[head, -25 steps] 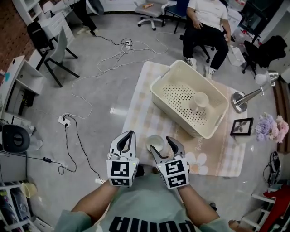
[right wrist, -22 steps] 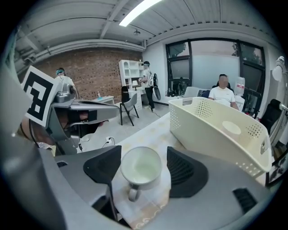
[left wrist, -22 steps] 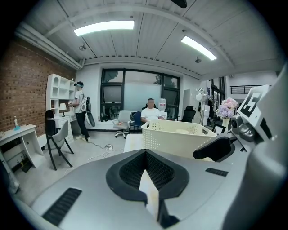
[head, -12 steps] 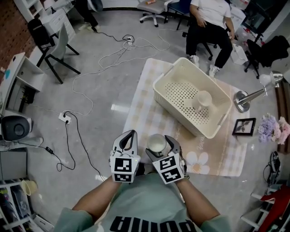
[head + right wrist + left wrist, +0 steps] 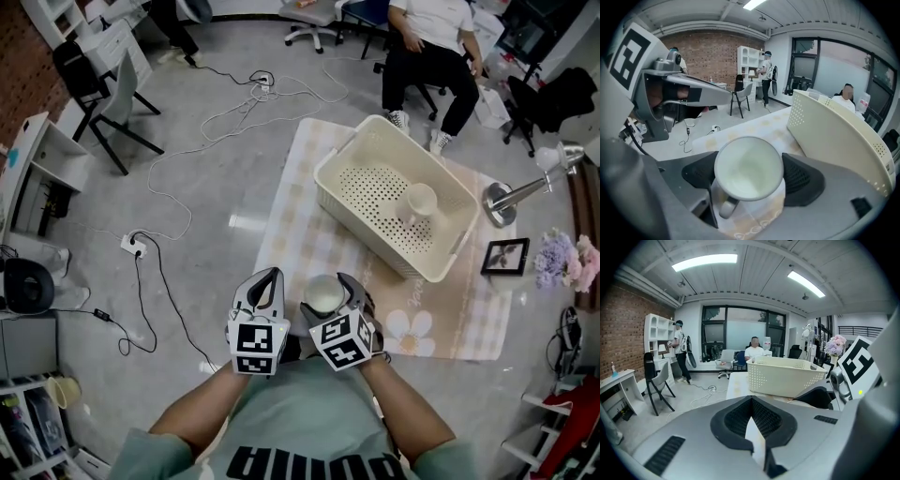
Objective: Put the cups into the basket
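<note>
One cup [image 5: 748, 166] sits released between the just-widened jaws of the right claw [image 5: 751, 177], a second cup [image 5: 418, 203] inside the one basket [image 5: 347, 147]; left claw [image 5: 752, 420] clenched, empty.

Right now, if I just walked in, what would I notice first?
A big cream basket sits on a checked cloth on the floor, with one cup already inside. Close to the person, a second cup stands on the cloth between the jaws of the right hand-held gripper, which have just been opening and flank it without squeezing.
</note>
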A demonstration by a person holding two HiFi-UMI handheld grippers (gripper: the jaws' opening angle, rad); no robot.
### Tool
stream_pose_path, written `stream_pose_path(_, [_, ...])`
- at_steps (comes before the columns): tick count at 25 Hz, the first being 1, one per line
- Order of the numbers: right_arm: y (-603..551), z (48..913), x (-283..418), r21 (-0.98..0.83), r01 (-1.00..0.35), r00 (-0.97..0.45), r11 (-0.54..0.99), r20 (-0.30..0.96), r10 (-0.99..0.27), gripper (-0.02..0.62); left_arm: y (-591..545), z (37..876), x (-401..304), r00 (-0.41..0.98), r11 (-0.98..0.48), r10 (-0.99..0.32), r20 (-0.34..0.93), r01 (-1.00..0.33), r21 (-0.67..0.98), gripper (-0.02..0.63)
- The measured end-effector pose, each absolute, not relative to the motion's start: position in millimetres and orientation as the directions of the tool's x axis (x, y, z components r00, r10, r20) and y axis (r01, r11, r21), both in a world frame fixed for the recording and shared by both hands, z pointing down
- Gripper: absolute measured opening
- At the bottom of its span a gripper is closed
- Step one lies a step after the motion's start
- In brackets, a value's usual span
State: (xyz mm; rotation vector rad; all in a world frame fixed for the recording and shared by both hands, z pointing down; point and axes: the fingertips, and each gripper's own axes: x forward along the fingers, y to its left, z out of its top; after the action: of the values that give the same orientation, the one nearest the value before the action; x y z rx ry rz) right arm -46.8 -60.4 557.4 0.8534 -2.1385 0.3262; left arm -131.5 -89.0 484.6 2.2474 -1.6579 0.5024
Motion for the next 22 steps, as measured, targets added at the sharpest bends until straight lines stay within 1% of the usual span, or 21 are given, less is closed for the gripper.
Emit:
stream_pose_path(4, [-62.8,561.3,-48.3,0.074,-0.661,-0.454,0.747,0.753,-0.477,0.394,-90.4,485.4,-129.0,0.282,-0.3,-0.848,0.449,-0.954,0.032,0.006])
stream_pose_path(12, [-61.3,553.7,-49.8,0.06,-0.664,-0.462,0.745,0.75,-0.473,0.394,-93.0,483.2,-127.4,0.297,-0.317,-0.844,0.447,-0.948,0.031,0.006])
stream_pose_path(22, [-82.4,482.9,-36.0,0.061,-0.718,-0.475,0.693,0.685,-0.552,0.394,-109.6,453.2,-122.7,0.309,-0.317,-0.864,0.397,-0.947,0.047,0.006])
